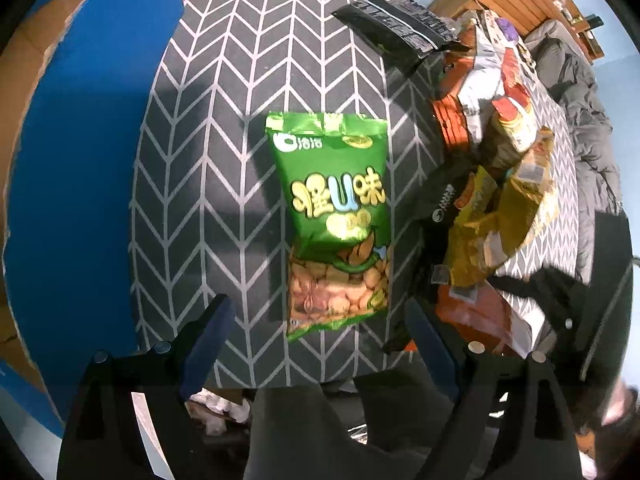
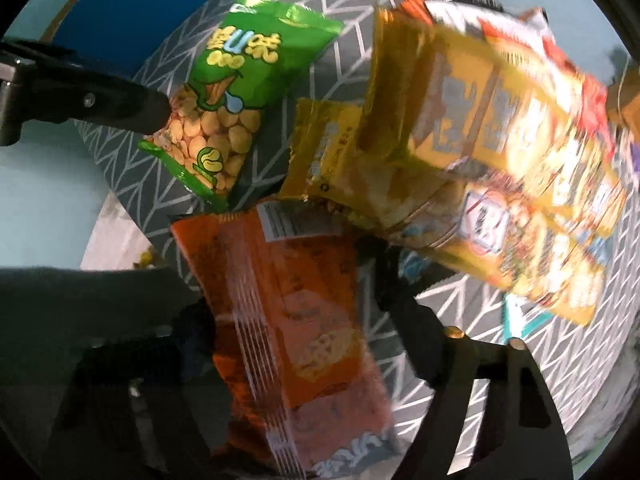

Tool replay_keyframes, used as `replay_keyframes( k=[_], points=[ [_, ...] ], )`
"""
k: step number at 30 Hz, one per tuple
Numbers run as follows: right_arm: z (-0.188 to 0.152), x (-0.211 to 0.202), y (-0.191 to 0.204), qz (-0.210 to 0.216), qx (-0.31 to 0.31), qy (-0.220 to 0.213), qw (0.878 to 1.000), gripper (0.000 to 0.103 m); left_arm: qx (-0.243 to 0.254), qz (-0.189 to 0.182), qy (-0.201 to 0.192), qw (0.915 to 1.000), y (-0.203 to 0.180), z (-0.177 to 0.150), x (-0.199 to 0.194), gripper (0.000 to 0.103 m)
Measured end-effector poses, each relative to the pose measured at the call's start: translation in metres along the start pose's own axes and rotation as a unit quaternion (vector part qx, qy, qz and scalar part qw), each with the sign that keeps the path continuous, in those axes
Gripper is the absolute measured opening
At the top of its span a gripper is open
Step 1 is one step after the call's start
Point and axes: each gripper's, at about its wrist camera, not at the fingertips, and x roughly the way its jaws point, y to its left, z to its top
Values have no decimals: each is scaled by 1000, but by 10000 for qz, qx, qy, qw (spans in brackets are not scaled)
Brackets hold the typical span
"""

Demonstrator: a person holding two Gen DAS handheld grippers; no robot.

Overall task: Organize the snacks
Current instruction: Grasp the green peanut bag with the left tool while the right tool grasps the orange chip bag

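Your bench (image 1: 208, 92) is round, covered in a grey cloth with a white chevron pattern, and a blue board (image 1: 80, 140) stands beyond its left edge.

Nearest your left claw (image 1: 316, 344), its two blue-padded fingers are spread wide and hold nothing; they hover just short of the green snack bag (image 1: 336, 216). That bag lies flat near the middle of the bench, face up, with big yellow and blue lettering reading "怪U味", a white oval logo at its top corner, and pale round broad-bean snacks pictured on its lower half. Just to its right sits a heap of yellow and orange packets (image 1: 492, 216), apart from the green bag. At the far edge of the bench a black packet (image 1: 400, 32) lies with small white print too fine to read.

From your right wrist view, your right claw (image 2: 296, 344) is pinching an orange snack bag (image 2: 296, 320), which stands up between the fingers with its back side showing, a barcode label near its top edge. Beyond it lie yellow packets (image 2: 472, 128), blurred, their writing unreadable. The green snack bag (image 2: 228, 100) lies further left, and a dark finger of your left claw (image 2: 120, 108) reaches its lower edge.
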Motion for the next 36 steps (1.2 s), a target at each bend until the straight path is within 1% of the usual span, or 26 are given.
replay_keyframes(
  k=[3,5,7,8,11,13,14,16,19,20,22,24,27,29,30,32,33,35,36],
  points=[
    [-2,1,-1,77,197,-93,9997,59,-69,74,-27,9999,-1,8,5,88],
    [-4,2,-1,123,318,-143,9993,57,-170,165,94,9997,-1,13,14,88],
    [-8,0,-2,162,436,-194,9987,57,-265,96,124,9995,-1,16,18,88],
    [-10,0,-3,175,500,-216,9984,56,-266,148,92,9995,-2,18,19,88],
    [-17,-6,-10,191,656,-296,9972,54,-126,454,3,9989,-8,21,24,88],
    [-23,-8,-13,173,749,-313,9966,54,-98,539,29,9985,-10,24,29,88],
    [-35,-20,-18,157,777,-317,9964,54,-98,521,51,9986,-10,26,31,88],
    [-43,-18,-21,135,835,-324,9959,53,-90,498,72,9987,-12,29,35,88],
    [-51,-18,-23,113,901,-329,9953,53,-66,488,77,9988,-14,36,40,89],
    [-52,-17,-24,99,919,-328,9952,53,-64,529,75,9986,-22,32,39,89],
    [-54,-25,-13,95,957,-315,9949,53,-37,532,65,9986,-28,35,43,89],
    [-55,-25,-12,89,988,-308,9946,53,-11,537,77,9985,-28,38,45,88],
    [-60,-29,-7,78,1017,-295,9943,53,23,474,-2,9989,-25,40,44,81],
    [-58,-32,-1,81,1022,-291,9943,53,109,501,-104,9986,-25,33,47,62],
    [-57,-33,-1,96,1033,-291,9942,53,138,492,-116,9986,-24,33,46,60],
    [-54,-32,0,138,1048,-293,9940,53,116,340,-152,9992,-18,32,42,48],
    [-53,-32,1,174,1048,-293,9939,53,96,252,-172,9995,-14,33,41,46],
    [-50,-31,4,240,1013,-292,9941,53,110,152,-199,9996,-7,34,36,36],
    [-49,-30,6,277,972,-283,9945,53,146,148,-235,9995,-1,35,32,35]
  ],
)
